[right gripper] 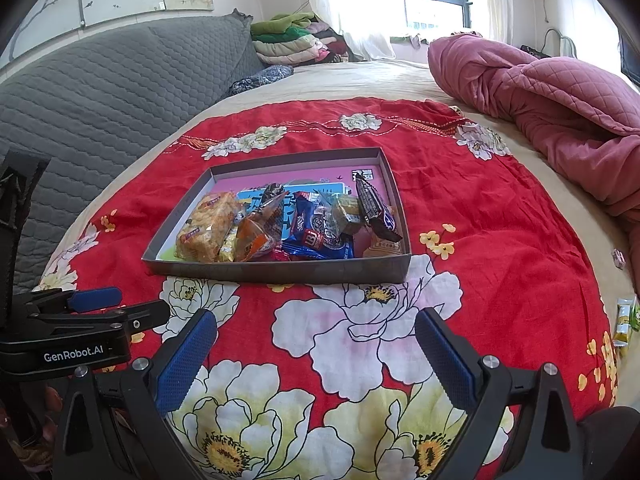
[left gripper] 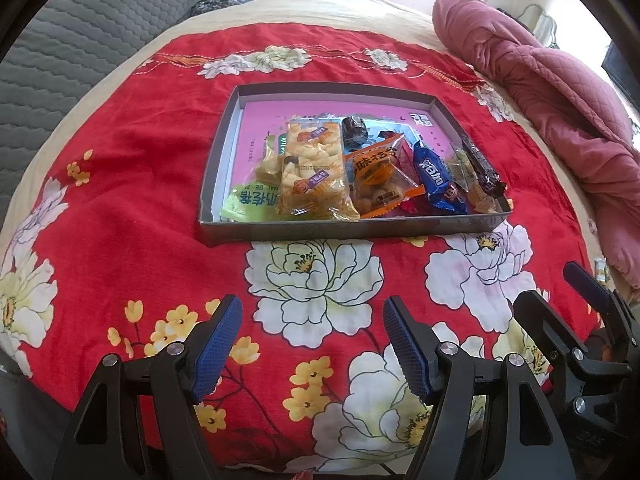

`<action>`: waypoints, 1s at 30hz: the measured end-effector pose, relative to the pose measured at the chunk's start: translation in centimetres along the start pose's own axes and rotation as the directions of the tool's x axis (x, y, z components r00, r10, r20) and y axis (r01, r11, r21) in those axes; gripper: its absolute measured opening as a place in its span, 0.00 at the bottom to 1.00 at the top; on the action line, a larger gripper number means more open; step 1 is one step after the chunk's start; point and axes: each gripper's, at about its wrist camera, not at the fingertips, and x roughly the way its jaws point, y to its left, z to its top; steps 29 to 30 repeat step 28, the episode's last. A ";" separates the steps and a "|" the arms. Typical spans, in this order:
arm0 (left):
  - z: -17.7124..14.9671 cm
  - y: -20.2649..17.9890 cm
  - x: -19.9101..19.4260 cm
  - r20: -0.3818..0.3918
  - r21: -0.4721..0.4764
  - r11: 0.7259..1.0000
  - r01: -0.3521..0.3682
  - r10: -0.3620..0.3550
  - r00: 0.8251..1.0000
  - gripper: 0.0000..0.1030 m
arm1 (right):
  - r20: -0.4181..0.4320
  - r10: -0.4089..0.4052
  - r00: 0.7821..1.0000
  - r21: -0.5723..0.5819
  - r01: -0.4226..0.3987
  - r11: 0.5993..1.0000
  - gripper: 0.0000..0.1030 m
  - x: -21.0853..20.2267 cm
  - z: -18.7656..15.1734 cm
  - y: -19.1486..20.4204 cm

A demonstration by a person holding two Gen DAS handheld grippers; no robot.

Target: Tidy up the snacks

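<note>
A shallow grey box [left gripper: 224, 152] [right gripper: 280, 270] with a pink floor sits on the red flowered cloth. Several wrapped snacks lie in it: a rice cracker pack [left gripper: 314, 170] [right gripper: 208, 226], an orange pack [left gripper: 382, 178] [right gripper: 258, 234], a blue Oreo pack [left gripper: 438, 180] [right gripper: 316, 232] and a dark bar [left gripper: 480, 164] [right gripper: 374, 208]. My left gripper [left gripper: 312, 344] is open and empty, hovering over the cloth in front of the box. My right gripper [right gripper: 316, 360] is open and empty beside it, and shows in the left wrist view [left gripper: 560, 292].
A crumpled pink quilt [left gripper: 540, 80] [right gripper: 552, 96] lies at the right. A grey quilted backrest [right gripper: 100, 92] stands at the left. Small green-yellow packets [right gripper: 624, 320] lie at the cloth's right edge. Folded blankets [right gripper: 292, 40] are stacked at the back.
</note>
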 end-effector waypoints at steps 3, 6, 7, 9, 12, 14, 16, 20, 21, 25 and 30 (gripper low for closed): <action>0.0 0.0 0.0 -0.002 0.000 1.000 -0.004 0.004 1.000 0.72 | -0.002 -0.001 1.000 0.000 0.001 1.000 0.97 0.0 0.0 -0.1; -0.1 0.0 0.1 0.001 0.004 1.000 -0.014 0.014 1.000 0.72 | -0.002 -0.001 1.000 0.000 0.001 1.000 0.97 0.0 0.0 0.0; -0.1 0.0 0.1 0.001 0.004 1.000 -0.015 0.015 1.000 0.72 | -0.003 -0.002 1.000 -0.001 0.002 1.000 0.97 0.0 0.0 -0.1; -0.1 0.0 0.0 0.002 0.004 1.000 -0.014 0.014 1.000 0.72 | -0.003 -0.002 1.000 -0.002 0.002 1.000 0.97 0.0 0.0 0.0; -0.1 -0.1 0.0 0.001 0.003 1.000 -0.011 0.011 1.000 0.72 | -0.003 -0.002 1.000 -0.004 0.002 1.000 0.97 0.0 0.0 -0.1; -0.1 -0.1 0.1 0.000 0.004 1.000 -0.008 0.008 1.000 0.72 | -0.004 -0.003 1.000 -0.004 0.003 1.000 0.97 0.0 0.0 -0.1; -0.1 -0.1 0.2 0.000 0.006 1.000 -0.007 0.007 1.000 0.72 | -0.003 -0.003 1.000 -0.004 0.003 1.000 0.97 0.0 0.0 -0.1; -0.2 0.0 0.7 0.004 0.010 1.000 -0.011 0.011 1.000 0.72 | -0.003 -0.003 1.000 -0.003 0.003 1.000 0.97 0.1 0.0 -0.1; -0.3 0.2 1.0 -0.001 0.007 1.000 -0.008 0.008 1.000 0.72 | -0.002 -0.003 1.000 -0.002 0.003 1.000 0.97 0.1 0.0 -0.2; -0.2 1.1 2.0 0.000 -0.008 1.000 -0.006 0.006 1.000 0.72 | -0.007 0.000 1.000 0.002 0.000 1.000 0.97 0.8 -0.2 -0.5; 0.6 2.7 2.6 0.006 -0.033 0.999 -0.021 0.022 1.000 0.72 | -0.012 0.004 1.000 0.014 -0.004 1.000 0.97 1.5 -0.1 -0.8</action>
